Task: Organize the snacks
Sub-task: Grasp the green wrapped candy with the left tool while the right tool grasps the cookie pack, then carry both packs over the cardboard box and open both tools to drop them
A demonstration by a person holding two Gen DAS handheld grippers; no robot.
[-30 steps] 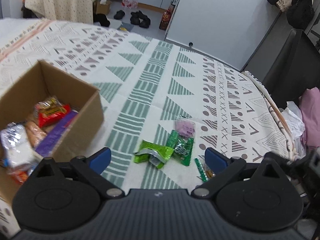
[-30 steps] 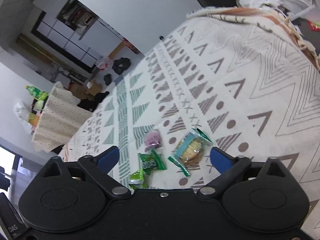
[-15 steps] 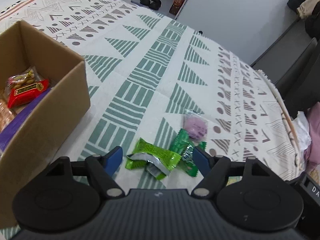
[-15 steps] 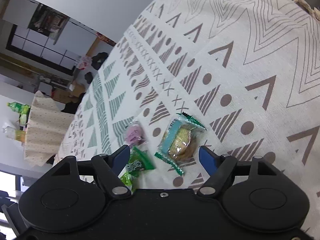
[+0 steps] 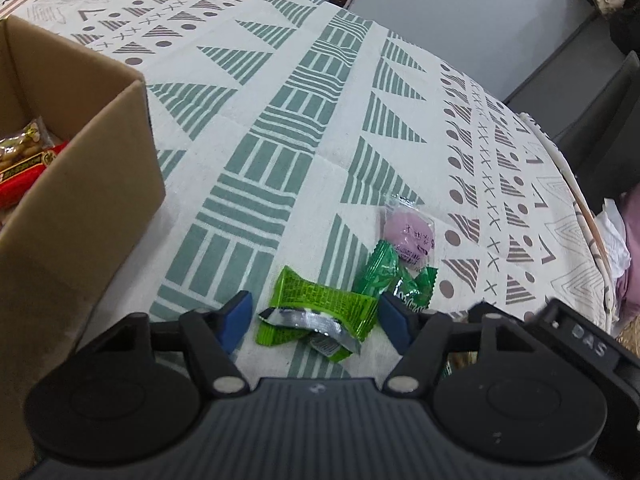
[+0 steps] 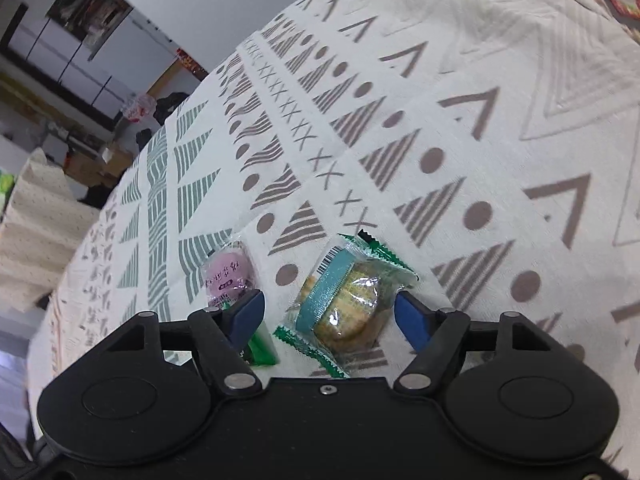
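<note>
The left gripper (image 5: pixel 316 318) points steeply down at the patterned cloth (image 5: pixel 280 128) covering the tabletop, and its blue pads (image 5: pixel 236 316) stand on either side of a crumpled bright green wrapper (image 5: pixel 320 312) that lies flat on the cloth. Its jaws have just been closing, yet a gap shows on each side of the wrapper, so the pads do not press on it. Just beyond that wrapper lies a darker green packet (image 5: pixel 394 280), touching it, and past that a round purple sweet in a clear wrapper (image 5: pixel 408 236). At the left edge stands an open cardboard box (image 5: pixel 92 184), with a red packet (image 5: pixel 24 176) visible inside. In the right wrist view, the right gripper (image 6: pixel 330 314) is lowered over a biscuit pack (image 6: pixel 346 300), a clear wrapper with green serrated ends and a teal band, lying on the cloth (image 6: pixel 440 120). This gripper's jaws have also been closing a little and stand at middling width, with the pack between the blue pads (image 6: pixel 412 320) and daylight left on both sides. The purple sweet (image 6: pixel 228 276) lies just left of the left pad, and a corner of the darker green packet (image 6: pixel 262 346) peeps out beneath that pad.
</note>
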